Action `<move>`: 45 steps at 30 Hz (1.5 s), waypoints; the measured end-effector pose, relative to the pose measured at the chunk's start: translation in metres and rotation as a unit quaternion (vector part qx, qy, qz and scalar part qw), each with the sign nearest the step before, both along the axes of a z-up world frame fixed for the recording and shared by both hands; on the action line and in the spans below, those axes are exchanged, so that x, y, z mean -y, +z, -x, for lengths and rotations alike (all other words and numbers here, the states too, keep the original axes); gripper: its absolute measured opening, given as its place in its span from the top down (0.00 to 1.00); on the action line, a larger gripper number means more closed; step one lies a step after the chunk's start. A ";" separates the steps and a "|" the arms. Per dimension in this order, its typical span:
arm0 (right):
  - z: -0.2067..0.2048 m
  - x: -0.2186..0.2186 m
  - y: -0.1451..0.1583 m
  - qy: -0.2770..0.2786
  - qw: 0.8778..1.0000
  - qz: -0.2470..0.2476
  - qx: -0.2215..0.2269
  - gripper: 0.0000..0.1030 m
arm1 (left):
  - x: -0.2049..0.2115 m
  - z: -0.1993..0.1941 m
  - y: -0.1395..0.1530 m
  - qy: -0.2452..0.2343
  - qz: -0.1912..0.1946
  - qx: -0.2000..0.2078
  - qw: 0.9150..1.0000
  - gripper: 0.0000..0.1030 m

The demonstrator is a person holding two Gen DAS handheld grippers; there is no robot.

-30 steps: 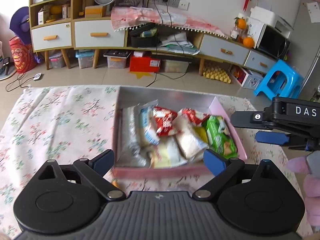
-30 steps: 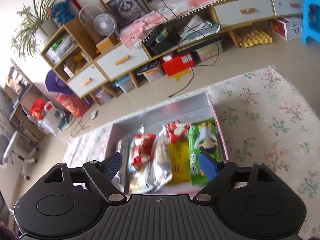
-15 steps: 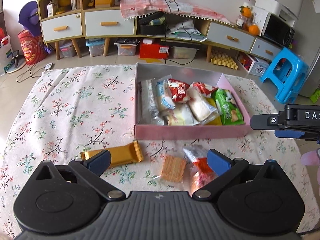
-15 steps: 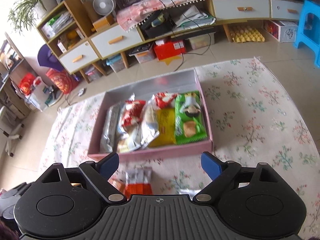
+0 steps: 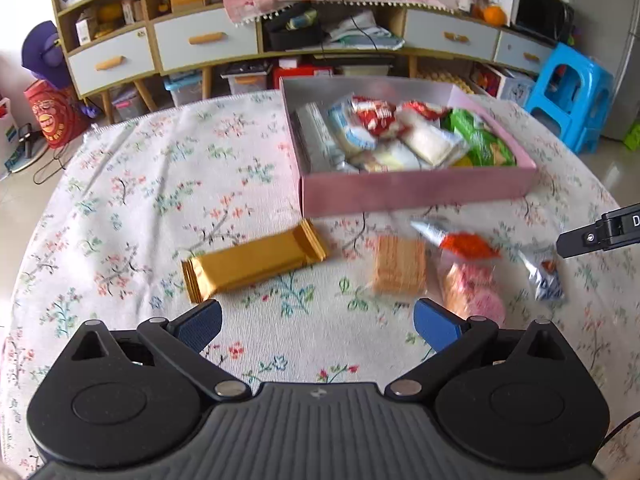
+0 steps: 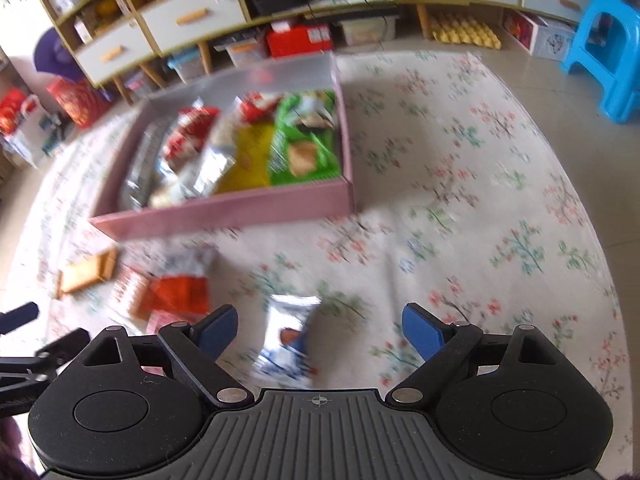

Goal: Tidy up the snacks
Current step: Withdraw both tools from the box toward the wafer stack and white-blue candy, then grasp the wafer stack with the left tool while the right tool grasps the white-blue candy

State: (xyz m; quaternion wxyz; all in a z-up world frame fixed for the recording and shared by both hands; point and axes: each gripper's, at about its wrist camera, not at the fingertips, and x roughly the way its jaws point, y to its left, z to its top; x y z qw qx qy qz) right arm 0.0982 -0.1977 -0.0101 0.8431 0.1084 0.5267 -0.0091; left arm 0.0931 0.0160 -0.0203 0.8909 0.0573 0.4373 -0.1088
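A pink box (image 5: pixel 416 192) holding several snack packets stands on the floral tablecloth; it also shows in the right wrist view (image 6: pixel 224 210). In front of it lie a gold bar (image 5: pixel 252 266), a square wafer (image 5: pixel 398 266), a red and pink packet (image 5: pixel 468 268) and a blue-white packet (image 5: pixel 542 276). My left gripper (image 5: pixel 318 326) is open and empty, just short of the gold bar and wafer. My right gripper (image 6: pixel 318 328) is open and empty over the blue-white packet (image 6: pixel 288 340). The red packet (image 6: pixel 176 292) and gold bar (image 6: pixel 86 270) lie to its left.
The floral tablecloth (image 5: pixel 132 184) covers a round table. Beyond it stand a low cabinet with drawers (image 5: pixel 208 44) and a blue plastic stool (image 5: pixel 568 92). The right gripper's arm (image 5: pixel 600 234) shows at the right edge of the left wrist view.
Both grippers have pulled back from over the box toward the table's near side. The loose snacks in front of the box have come into view. Both stay open.
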 end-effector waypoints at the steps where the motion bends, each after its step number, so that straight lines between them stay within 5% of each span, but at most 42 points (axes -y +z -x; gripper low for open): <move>1: 0.001 0.001 -0.003 0.001 1.000 0.005 -0.005 0.12 | -0.001 0.000 -0.003 -0.003 -0.001 -0.001 1.000 0.01; 11: 0.011 -0.016 -0.030 0.057 0.997 0.039 -0.021 0.12 | 0.012 0.003 -0.031 -0.058 -0.011 0.002 0.998 0.00; 23: 0.012 -0.020 -0.041 0.086 0.994 0.063 0.029 0.00 | 0.032 -0.004 -0.035 -0.091 -0.011 0.033 0.995 0.00; 34: 0.011 -0.022 -0.038 0.078 0.995 0.062 0.017 0.04 | 0.043 -0.013 -0.027 -0.088 0.001 0.036 0.996 0.39; 45: 0.016 -0.033 -0.029 0.103 0.993 0.060 0.026 0.42 | 0.039 -0.019 -0.021 -0.064 0.034 0.021 0.997 0.65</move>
